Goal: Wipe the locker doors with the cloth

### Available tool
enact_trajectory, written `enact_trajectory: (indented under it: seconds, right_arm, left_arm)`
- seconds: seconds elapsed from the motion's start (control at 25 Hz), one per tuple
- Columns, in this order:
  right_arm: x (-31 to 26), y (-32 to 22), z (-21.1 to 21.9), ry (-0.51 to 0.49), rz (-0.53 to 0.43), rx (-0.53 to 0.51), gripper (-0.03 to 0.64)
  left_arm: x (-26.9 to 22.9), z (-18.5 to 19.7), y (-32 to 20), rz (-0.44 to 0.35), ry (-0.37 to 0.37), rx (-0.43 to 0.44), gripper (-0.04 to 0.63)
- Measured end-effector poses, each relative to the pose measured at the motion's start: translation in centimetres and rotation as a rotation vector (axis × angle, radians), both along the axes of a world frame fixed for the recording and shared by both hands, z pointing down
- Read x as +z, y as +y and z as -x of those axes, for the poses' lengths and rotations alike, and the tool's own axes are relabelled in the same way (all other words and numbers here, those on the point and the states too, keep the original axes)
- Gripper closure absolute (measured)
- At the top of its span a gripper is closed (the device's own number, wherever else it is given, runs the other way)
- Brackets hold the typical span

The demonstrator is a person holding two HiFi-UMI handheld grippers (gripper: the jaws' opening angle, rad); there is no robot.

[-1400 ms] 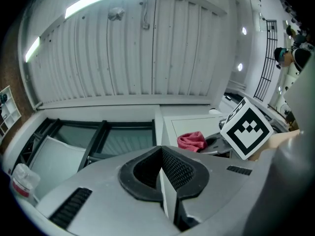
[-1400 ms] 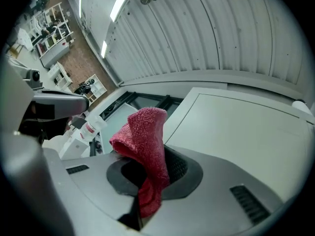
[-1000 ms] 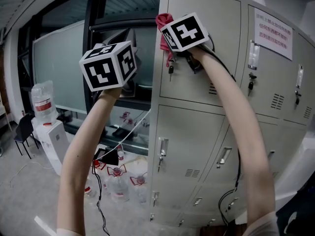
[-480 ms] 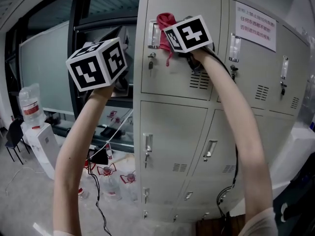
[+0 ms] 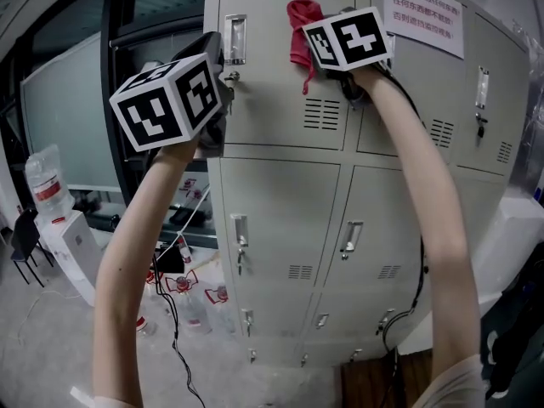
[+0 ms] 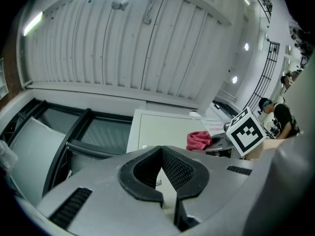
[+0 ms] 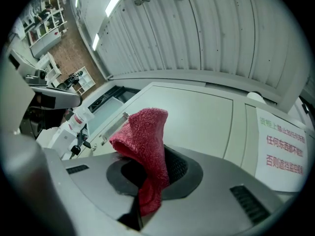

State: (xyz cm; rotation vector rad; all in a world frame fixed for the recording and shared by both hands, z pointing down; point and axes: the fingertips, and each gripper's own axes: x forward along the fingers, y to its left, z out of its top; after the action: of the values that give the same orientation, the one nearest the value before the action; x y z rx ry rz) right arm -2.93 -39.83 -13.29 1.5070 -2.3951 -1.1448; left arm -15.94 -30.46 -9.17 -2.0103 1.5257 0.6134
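Cloth [image 7: 142,136], red and nubby, crumpled between right gripper [image 7: 147,168] jaws

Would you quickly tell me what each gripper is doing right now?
Left gripper: closed, empty.
Right gripper: closed on the red cloth.

The cloth [image 7: 145,146] is rough, nubbly red terry; the locker doors [image 5: 280,185] are smooth, matt grey painted metal; the notice [image 5: 422,2] is plain white paper

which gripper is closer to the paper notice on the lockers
Right. The right gripper, holding the cloth, is just left of the notice; the left gripper is farther left and lower.
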Motion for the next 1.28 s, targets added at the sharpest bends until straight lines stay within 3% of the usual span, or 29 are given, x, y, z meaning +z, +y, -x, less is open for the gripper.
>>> enact_trajectory:
  seconds: [0.28, 0.56, 1.16, 1.28]
  right_arm:
    - [0.2, -0.1, -6.2, -0.014, -0.001, 0.069, 0.585]
    - [0.2, -0.1, -9.6, -0.026, 0.008, 0.110, 0.584]
    - [0.0, 0.9, -9.7, -0.019, -0.015, 0.138, 0.586]
    - [0.1, 2.2, -8.1, -0.031, -0.043, 0.095, 0.586]
  left_arm:
    - [0.7, -4.0, -1.1, 0.013, -0.017, 0.038, 0.580]
    - [1.6, -6.5, -2.4, 0.030, -0.016, 0.070, 0.580]
    - [2.3, -4.4, -2.0, 0.027, 0.009, 0.036, 0.578]
    - [2.3, -3.2, -1.1, 0.015, 0.010, 0.027, 0.580]
